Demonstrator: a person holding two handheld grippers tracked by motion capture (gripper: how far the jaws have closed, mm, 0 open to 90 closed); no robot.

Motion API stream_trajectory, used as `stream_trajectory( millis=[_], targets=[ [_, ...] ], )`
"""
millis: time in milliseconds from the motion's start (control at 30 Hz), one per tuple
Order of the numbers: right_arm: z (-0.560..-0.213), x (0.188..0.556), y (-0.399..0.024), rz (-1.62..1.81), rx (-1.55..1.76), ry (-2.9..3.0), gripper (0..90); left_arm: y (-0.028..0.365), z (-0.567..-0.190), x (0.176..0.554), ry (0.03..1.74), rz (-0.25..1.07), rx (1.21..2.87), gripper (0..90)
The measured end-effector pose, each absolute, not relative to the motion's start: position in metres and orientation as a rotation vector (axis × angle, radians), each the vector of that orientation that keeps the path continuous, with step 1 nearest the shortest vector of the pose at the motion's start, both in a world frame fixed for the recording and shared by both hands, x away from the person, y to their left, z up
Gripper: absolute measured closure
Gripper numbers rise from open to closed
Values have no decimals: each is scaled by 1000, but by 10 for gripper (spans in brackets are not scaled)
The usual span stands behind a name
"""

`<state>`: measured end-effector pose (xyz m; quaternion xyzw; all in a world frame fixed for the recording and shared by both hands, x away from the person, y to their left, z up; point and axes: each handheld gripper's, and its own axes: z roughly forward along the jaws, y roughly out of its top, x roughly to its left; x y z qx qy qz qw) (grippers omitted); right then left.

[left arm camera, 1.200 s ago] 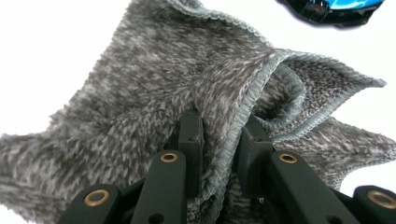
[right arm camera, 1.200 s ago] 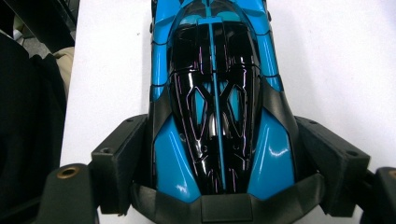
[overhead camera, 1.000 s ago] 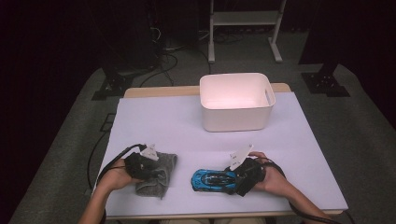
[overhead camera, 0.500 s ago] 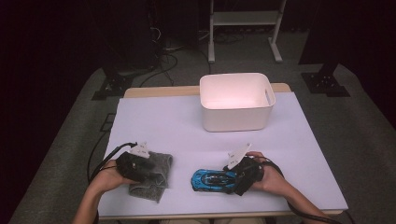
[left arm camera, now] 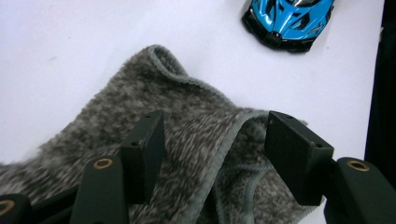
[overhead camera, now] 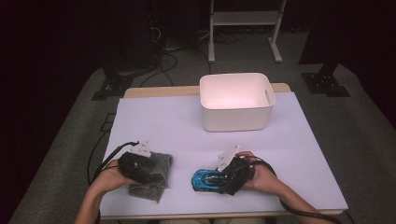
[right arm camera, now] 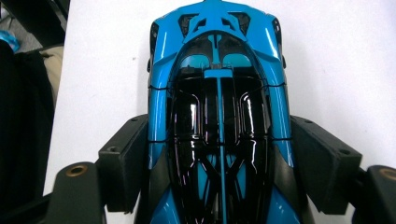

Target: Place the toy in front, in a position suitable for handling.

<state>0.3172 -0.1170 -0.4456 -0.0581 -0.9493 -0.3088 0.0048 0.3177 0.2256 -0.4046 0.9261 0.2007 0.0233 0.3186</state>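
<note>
left gripper (left arm camera: 210, 140) first, near edge of the worktop (overhead camera: 187, 126): its fingers (left arm camera: 144, 149) have just been opening and now stand spread over the grey cloth (left arm camera: 187, 140). the cloth lies crumpled between them with a hemmed fold running up the middle, but the pads are off the pile, so nothing is pinched. half a second back the gripper sat lower and tighter on the cloth; now, from the high view, the left gripper (overhead camera: 140, 165) rests on top of the grey cloth (overhead camera: 156, 175) at the left front of the worktop. reads like a release, or a reset for a better bite on the fabric.

right gripper (right arm camera: 219, 158) now: its fingers (right arm camera: 126, 163) have just been closing in, and they sit hard against both flanks of the blue toy car (right arm camera: 219, 116), the black canopy running straight between them. that looks like a pinch on the car, wheels down on the worktop, nose pointing away from the hand. in the high view the right gripper (overhead camera: 233, 175) and blue toy car (overhead camera: 208, 179) sit right of the cloth, much where they were a second ago.

farther back, the white bin (overhead camera: 236, 102) stands open and empty-looking, well apart from both hands. my read: the car is gripped and ready to lift toward that bin, while the cloth waits.
</note>
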Motion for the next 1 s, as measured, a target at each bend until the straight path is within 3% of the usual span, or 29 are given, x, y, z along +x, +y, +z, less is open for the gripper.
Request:
stream_trajectory(
  millis=[667, 1000],
  targets=[
    [-444, 317, -152, -924, -188, -2973, 247, 207, -408, 315, 481, 86, 2369, 287],
    [-436, 318, -155, -993, -232, -2931, 202, 208, -411, 311, 493, 102, 2328, 253]
  ],
)
